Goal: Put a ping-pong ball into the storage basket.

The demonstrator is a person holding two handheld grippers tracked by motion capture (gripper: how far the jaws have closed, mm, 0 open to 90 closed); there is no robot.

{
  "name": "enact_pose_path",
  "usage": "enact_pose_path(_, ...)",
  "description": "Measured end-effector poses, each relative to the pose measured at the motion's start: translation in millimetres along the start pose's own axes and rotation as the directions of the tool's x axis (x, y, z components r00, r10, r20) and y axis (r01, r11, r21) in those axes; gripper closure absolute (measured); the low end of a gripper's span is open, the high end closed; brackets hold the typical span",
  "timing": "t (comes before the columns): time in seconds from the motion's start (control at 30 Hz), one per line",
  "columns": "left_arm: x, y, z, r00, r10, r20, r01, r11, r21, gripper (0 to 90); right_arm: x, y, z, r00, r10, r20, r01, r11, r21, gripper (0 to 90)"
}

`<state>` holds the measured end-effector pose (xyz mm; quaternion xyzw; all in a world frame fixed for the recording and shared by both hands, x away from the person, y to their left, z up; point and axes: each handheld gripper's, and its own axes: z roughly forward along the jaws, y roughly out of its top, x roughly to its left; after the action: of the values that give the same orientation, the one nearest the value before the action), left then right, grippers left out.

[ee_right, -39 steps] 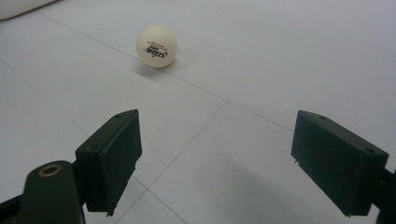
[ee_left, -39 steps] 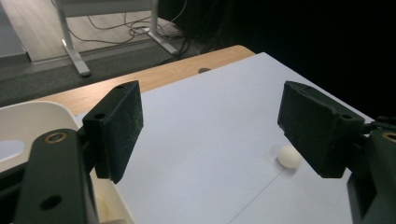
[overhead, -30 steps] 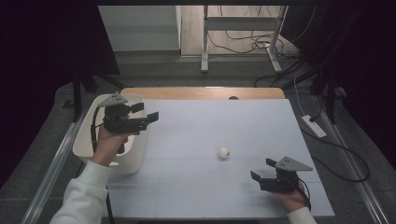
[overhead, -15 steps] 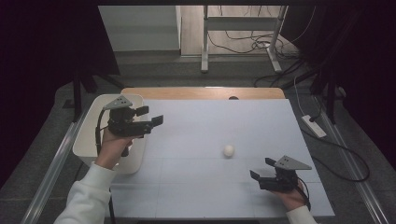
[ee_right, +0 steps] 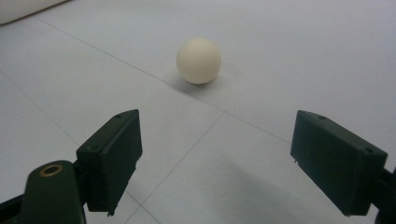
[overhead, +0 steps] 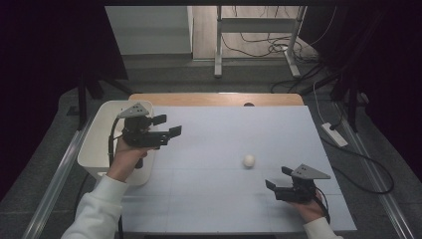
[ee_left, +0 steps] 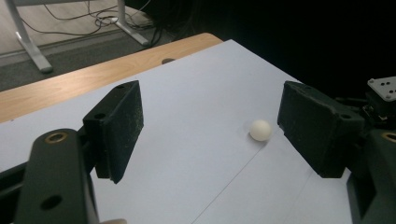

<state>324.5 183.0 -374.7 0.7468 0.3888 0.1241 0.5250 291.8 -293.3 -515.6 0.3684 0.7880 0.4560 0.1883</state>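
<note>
A small white ball (overhead: 249, 160) lies on the pale blue table (overhead: 224, 129), right of the middle. My left gripper (overhead: 167, 125) is held above the table's left edge, beside the white bin (overhead: 94, 149), open and empty. In the left gripper view the ball (ee_left: 260, 129) lies far ahead, near the right pad (ee_left: 317, 126) of the left gripper (ee_left: 210, 126). My right gripper (overhead: 277, 178) rests low near the front right, open, a short way from the ball. In the right gripper view the ball (ee_right: 198, 60) sits ahead of the open right gripper (ee_right: 215, 158), apart from it.
The white bin stands off the table's left side, with its rim (ee_right: 23, 9) at the corner of the right gripper view. A wooden strip (overhead: 214, 98) runs along the far edge. Cables and a metal frame (overhead: 259, 30) lie on the floor beyond.
The ball has rolled a little to the right. My left gripper has shifted slightly right, out from over the bin. The right gripper has kept still.
</note>
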Motion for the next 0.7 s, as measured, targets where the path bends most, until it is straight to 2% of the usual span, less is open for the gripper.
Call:
enact_pose_path(0.27, -7.7, 0.8, 7.2, 0.9997, 0.009, 0.023, -0.009, 0.9999, 0.008, 22.8, 0.2, -0.5, -0.8, 1.0, -0.008, -0.003, 0.008, 1.0, 0.002, 16.4)
enact_pose_path(0.5, -15.4, -0.3, 22.1, 0.9981, 0.015, 0.06, -0.017, 0.9992, 0.037, 22.3, 0.4, -1.6, -2.6, 1.0, -0.005, -0.006, 0.005, 1.0, 0.001, 16.4)
enact_pose_path(0.7, -19.3, -3.5, 29.8, 0.997, 0.022, 0.075, -0.026, 0.9983, 0.053, 22.2, -0.2, -1.5, -2.5, 1.0, -0.004, -0.005, 0.004, 1.0, 0.0, 16.4)
